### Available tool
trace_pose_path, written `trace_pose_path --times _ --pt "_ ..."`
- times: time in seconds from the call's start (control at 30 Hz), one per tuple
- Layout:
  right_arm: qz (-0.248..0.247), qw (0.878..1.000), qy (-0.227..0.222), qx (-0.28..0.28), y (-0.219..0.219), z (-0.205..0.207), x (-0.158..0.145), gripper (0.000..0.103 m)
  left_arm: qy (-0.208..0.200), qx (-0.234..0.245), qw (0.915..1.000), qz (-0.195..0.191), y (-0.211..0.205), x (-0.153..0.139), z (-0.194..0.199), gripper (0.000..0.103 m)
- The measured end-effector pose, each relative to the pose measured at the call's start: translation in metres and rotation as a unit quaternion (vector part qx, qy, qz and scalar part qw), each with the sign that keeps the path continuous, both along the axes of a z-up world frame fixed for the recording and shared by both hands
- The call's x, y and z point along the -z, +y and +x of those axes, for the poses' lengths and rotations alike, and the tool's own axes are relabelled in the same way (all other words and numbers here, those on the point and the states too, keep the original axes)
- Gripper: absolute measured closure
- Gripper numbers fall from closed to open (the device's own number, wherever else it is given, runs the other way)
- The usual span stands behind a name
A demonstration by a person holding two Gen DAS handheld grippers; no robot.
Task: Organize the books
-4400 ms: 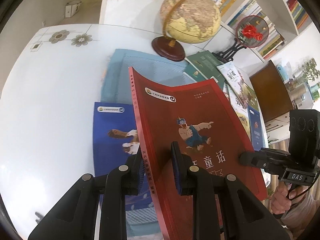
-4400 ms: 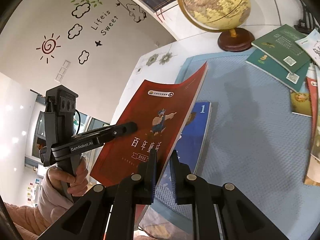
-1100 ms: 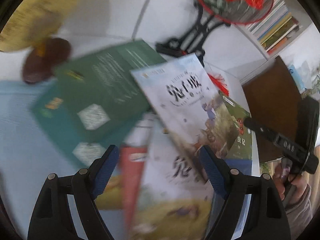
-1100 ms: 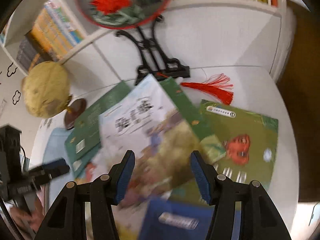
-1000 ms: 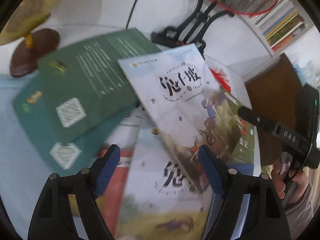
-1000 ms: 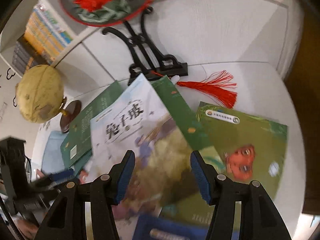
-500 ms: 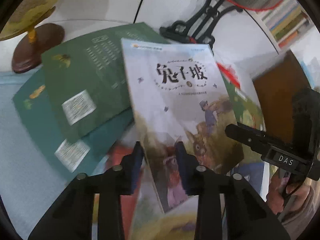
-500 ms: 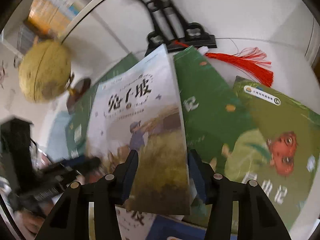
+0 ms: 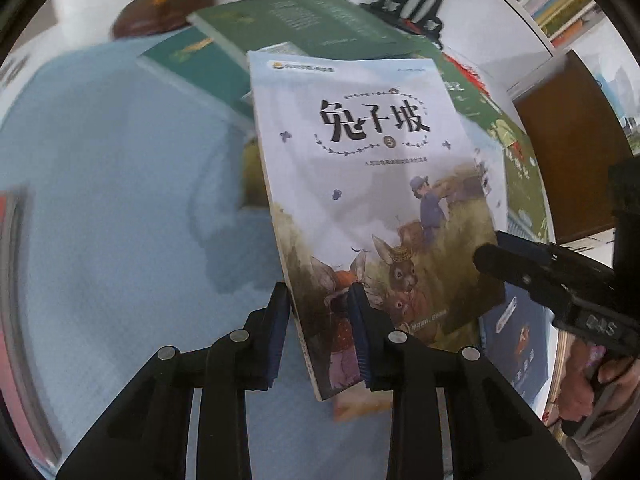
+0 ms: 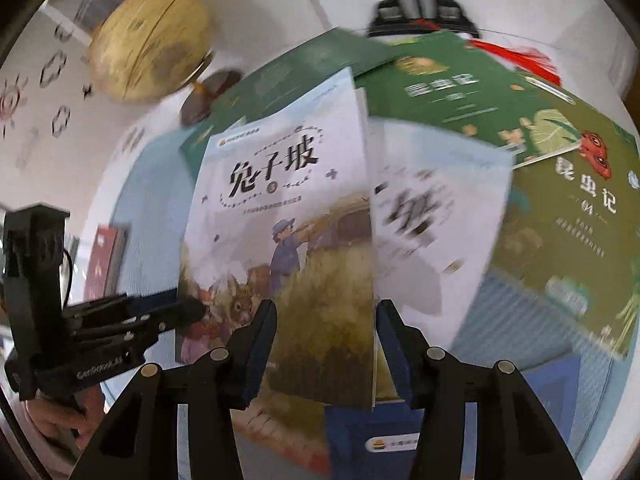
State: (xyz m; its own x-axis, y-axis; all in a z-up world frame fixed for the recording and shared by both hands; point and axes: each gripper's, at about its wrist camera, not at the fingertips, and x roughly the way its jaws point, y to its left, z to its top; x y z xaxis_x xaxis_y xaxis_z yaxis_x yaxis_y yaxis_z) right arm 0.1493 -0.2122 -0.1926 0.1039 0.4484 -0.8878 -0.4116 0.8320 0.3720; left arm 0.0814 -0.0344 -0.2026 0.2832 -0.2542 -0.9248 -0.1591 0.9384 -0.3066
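Pale rabbit book [image 9: 376,184] now lifts off the pile, pinched by left gripper [image 9: 318,320]; right gripper [image 10: 326,340] straddles its edge, spread.

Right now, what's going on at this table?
A person is sorting scattered children's books with a handheld gripper in each hand. The left gripper is shut on the lower spine edge of the rabbit book, which tilts up above the blue mat. The right gripper straddles the book's opposite lower edge, but the frames do not show whether its pads press on it. Green books and more titles lie piled beyond, near the globe.
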Motion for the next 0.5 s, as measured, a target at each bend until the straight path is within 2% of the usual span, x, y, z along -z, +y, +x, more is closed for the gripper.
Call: trace_pose_path --times 0.13,0.27,0.5 --pt "0.002 1.000 0.008 -0.020 0.018 -0.032 -0.008 0.051 0.014 -0.016 0.9995 -0.024 0.021 0.003 -0.022 0.076" --pt "0.013 0.998 0.062 -0.013 0.018 -0.059 0.005 0.051 0.021 0.000 0.9997 -0.015 0.023 0.003 -0.041 0.076" --pt "0.019 0.989 0.145 0.002 0.004 -0.110 0.036 0.051 0.047 0.037 0.9973 -0.043 0.021 0.015 -0.066 0.075"
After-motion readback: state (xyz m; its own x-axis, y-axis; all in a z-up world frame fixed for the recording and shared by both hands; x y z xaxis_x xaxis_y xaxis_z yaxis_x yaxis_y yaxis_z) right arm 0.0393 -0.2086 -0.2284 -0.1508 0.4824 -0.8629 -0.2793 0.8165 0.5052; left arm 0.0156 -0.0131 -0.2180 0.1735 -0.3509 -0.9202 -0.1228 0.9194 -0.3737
